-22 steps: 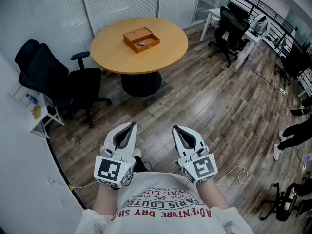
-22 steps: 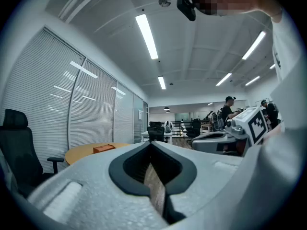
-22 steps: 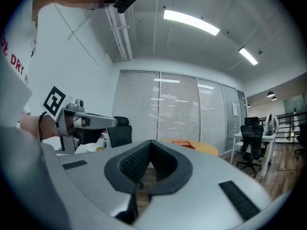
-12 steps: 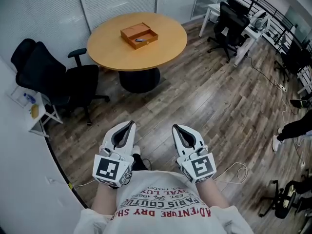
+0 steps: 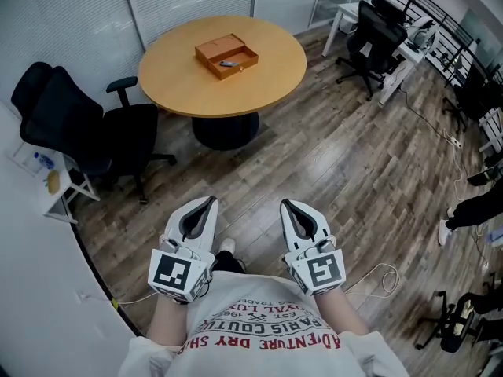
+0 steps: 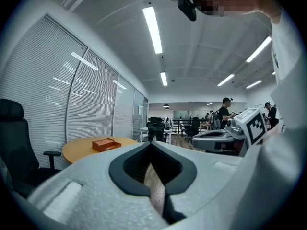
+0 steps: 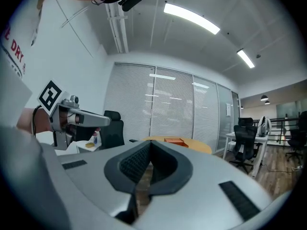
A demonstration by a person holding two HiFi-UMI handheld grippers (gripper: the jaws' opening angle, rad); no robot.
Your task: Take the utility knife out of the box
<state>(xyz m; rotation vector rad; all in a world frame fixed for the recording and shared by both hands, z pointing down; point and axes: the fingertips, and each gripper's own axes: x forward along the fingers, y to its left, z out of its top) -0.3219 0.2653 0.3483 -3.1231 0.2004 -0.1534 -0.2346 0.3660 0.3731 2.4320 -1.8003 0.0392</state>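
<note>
Wooden box (image 5: 226, 56) shows its utility knife (image 5: 228, 64) only in our head view; our left hand-held gripper (image 5: 209, 203) and right hand-held gripper (image 5: 288, 206) are closed, empty; black chair (image 5: 78, 128) beside table (image 5: 263, 73).

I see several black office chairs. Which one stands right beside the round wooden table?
The black chair at the head view's left, its armrest close to the round table; the other chairs sit by white desks far right.

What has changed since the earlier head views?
Almost nothing. The round wooden table and the open orange-brown box on it drifted slightly up the head view; likely only the camera moved. The left gripper and right gripper stay shut, empty, side by side at the person's chest. Nothing grasped or released.
</note>
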